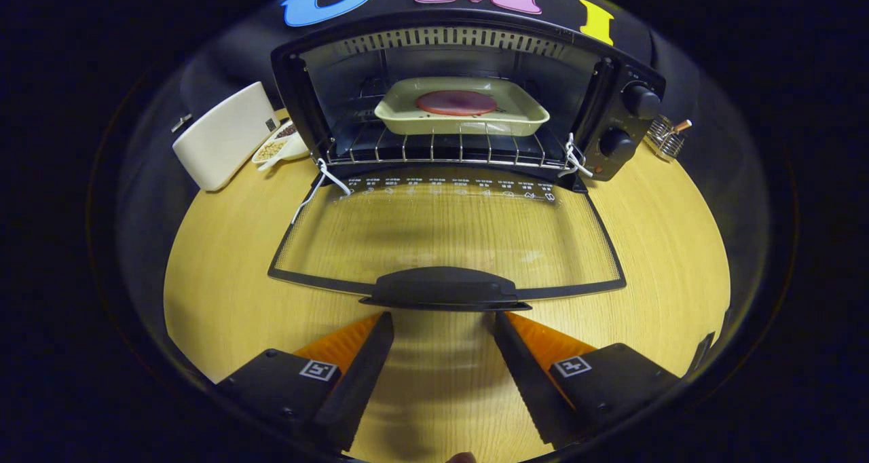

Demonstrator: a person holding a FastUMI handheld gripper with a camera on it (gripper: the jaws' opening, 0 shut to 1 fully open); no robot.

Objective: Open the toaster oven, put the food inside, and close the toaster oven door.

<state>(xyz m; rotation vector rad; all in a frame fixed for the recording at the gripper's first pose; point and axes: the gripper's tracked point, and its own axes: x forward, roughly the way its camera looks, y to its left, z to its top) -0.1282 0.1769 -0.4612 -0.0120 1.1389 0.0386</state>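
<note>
1. The toaster oven (pixel 468 96) stands open on the wooden table (pixel 224 273).
2. Its glass door (pixel 448 232) lies folded down flat, so opening looks done.
3. The tray (pixel 461 113) with the food (pixel 456 102) sits inside on the rack; loading looks done too.
4. The door handle (pixel 441 288) lies just ahead of the fingers.
5. The gripper (pixel 441 320) is spread wide, holding nothing; only closing the door remains.

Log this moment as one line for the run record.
door: open flat | tray with food: on oven rack | gripper: jaws open, empty, just short of door handle | left: close door
</note>
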